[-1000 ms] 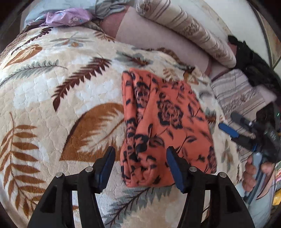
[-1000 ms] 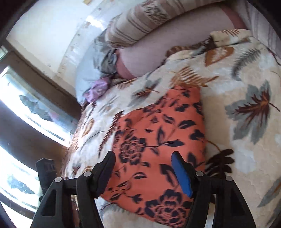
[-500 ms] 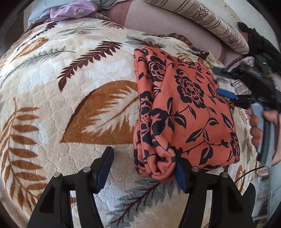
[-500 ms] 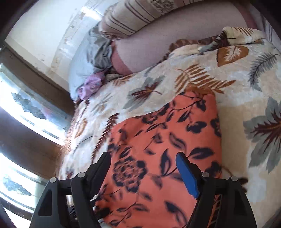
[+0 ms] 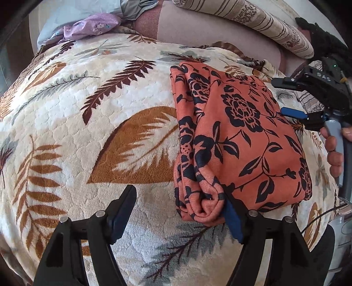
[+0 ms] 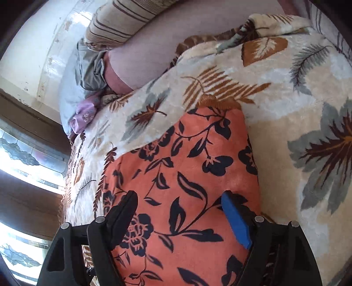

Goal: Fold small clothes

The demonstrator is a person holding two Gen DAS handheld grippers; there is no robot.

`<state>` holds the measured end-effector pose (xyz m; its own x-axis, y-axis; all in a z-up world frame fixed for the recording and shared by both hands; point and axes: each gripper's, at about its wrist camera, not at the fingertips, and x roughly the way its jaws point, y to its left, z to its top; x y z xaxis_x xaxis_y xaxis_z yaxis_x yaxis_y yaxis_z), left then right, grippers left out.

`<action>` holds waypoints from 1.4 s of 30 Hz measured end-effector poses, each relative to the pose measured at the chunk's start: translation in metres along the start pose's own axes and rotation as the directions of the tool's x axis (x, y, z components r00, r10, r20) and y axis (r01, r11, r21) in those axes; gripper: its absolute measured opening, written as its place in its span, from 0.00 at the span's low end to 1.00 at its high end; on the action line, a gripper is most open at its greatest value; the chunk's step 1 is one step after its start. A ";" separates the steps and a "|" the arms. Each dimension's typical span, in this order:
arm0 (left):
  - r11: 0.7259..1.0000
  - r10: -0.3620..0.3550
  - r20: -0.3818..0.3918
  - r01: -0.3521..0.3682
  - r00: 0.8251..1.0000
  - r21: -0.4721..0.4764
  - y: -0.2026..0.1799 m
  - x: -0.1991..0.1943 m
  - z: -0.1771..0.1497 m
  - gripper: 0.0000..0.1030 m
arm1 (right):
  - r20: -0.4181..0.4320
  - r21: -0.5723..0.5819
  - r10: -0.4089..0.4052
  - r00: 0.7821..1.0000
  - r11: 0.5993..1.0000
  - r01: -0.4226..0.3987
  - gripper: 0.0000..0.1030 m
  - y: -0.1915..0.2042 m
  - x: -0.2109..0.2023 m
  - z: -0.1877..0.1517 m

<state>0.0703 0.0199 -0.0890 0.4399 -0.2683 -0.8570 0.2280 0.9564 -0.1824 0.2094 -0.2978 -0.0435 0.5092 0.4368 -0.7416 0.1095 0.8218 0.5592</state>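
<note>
While my left tongs [image 5: 180,211] are opening beside the folded orange garment [image 5: 242,140] on the blanket [image 5: 88,136], my right tongs [image 6: 180,215] hover wide above it; pillows [image 5: 253,19] crowd the blanket's far edge.

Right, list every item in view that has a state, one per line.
Orange garment: folded into a thick bundle, lying flat on the blanket.
Blanket: spread over the bed.
Purple cloth: crumpled, unfolded, at the far edge.
Left gripper: jaws opening, one pad against the bundle's rolled edge.
Right gripper: jaws open over the garment, gripping nothing.
</note>
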 end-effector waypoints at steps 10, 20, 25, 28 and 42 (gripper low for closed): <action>0.998 0.052 0.035 -0.053 0.998 0.037 -0.010 -0.027 -0.012 0.74 | -0.114 -0.108 -0.042 0.993 0.994 0.030 0.79 0.011 -0.010 -0.107; 0.997 0.059 0.048 -0.061 0.997 0.040 -0.008 -0.043 -0.016 0.74 | -0.088 -0.147 -0.008 0.996 0.989 -0.005 0.79 0.015 -0.017 -0.132; 0.992 -0.090 0.035 0.092 0.995 -0.087 0.017 -0.035 0.019 0.75 | -0.089 -0.130 0.026 0.996 0.991 -0.037 0.79 0.008 -0.016 -0.131; 0.971 -0.166 0.020 0.167 0.986 -0.171 0.031 -0.013 0.054 0.75 | -0.072 -0.137 0.046 0.996 0.989 -0.056 0.80 0.004 -0.018 -0.135; 0.995 -0.095 -0.014 0.095 0.995 -0.007 -0.003 0.075 0.155 0.17 | -0.037 -0.145 0.128 0.991 0.981 -0.132 0.81 -0.014 -0.027 -0.144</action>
<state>0.2374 -0.0205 -0.0778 0.4038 -0.3565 -0.8425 0.2626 0.9273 -0.2666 0.0706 -0.2686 -0.0846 0.4874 0.5517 -0.6768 -0.0841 0.8012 0.5925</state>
